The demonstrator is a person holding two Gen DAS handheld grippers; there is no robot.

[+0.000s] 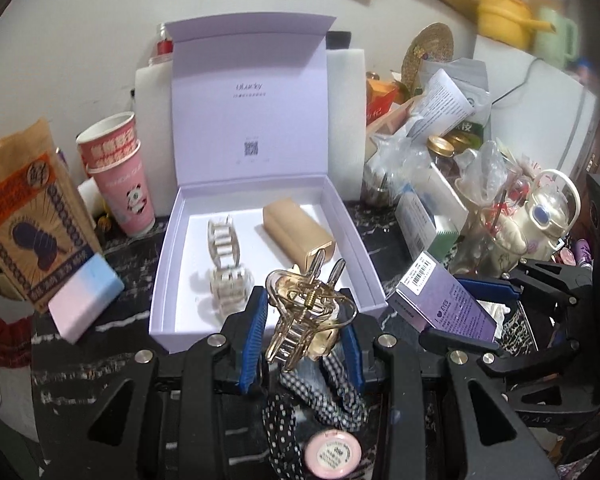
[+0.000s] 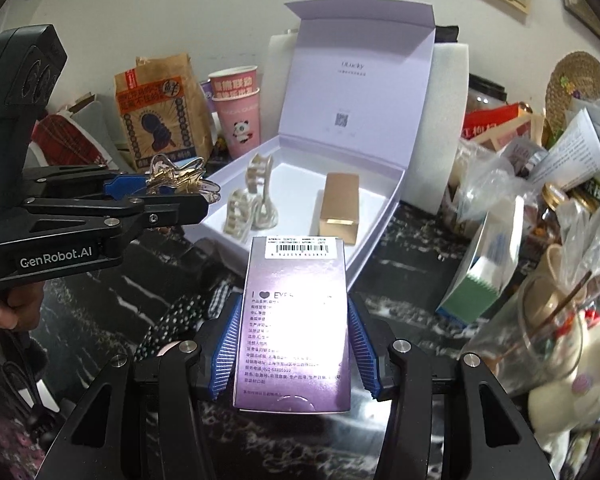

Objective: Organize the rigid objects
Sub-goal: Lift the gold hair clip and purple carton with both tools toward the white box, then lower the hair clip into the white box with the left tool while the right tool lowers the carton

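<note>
The right gripper (image 2: 294, 344) clamps a glossy purple barcoded carton (image 2: 296, 312), tilted down above the dark marble counter (image 2: 400, 280). The left gripper (image 1: 304, 328) pinches a translucent gold claw hair clip (image 1: 306, 312), angled toward the open lilac box (image 1: 260, 248) beyond.

- Brown paper bag with orange printed label (image 1: 24, 216), standing at the left.
- Two stacked pink paper cups (image 1: 120, 176), beside the bag.
- Yellow enamel pot (image 1: 504, 12), high at the right.
- Round woven straw mat (image 2: 578, 84), leaning against the wall.
</note>
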